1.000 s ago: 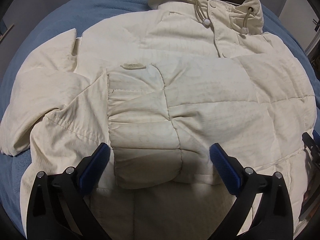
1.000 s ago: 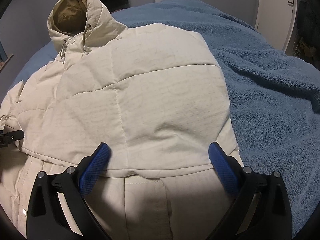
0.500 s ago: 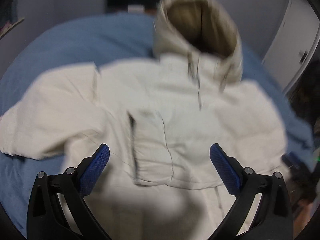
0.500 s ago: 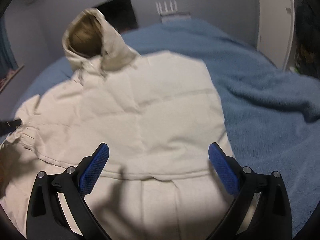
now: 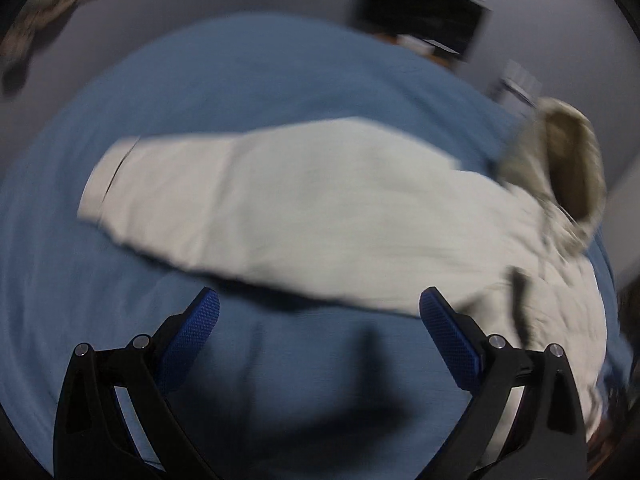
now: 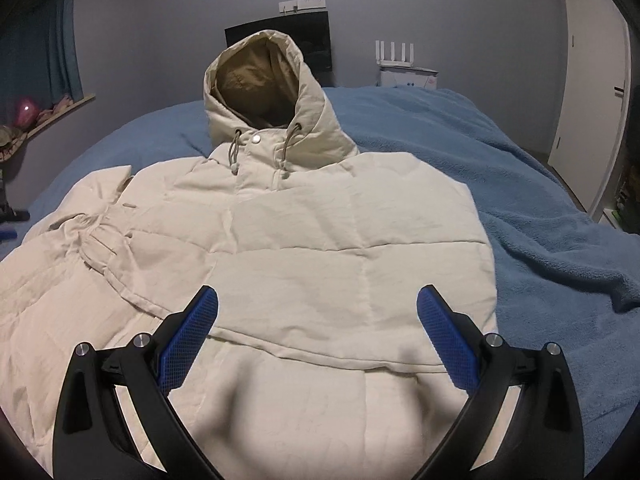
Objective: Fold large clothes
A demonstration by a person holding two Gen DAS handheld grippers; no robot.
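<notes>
A cream padded hooded jacket (image 6: 320,248) lies front-up on a blue blanket, hood (image 6: 264,84) at the far end. One sleeve is folded across the chest; the other sleeve (image 5: 248,196) stretches out to the left over the blanket in the blurred left wrist view. My right gripper (image 6: 318,320) is open and empty, raised over the jacket's lower front. My left gripper (image 5: 320,320) is open and empty, above the blanket just in front of the outstretched sleeve.
The blue blanket (image 6: 540,200) covers the bed all around the jacket. A dark screen (image 6: 316,36) and a white router (image 6: 400,60) stand behind the bed. A white door (image 6: 588,80) is at the right, a window sill (image 6: 52,112) at the left.
Both grippers have lifted and pulled back from the jacket. The left gripper has swung left, off the folded sleeve, and now looks at the outstretched sleeve. Both stayed open.
</notes>
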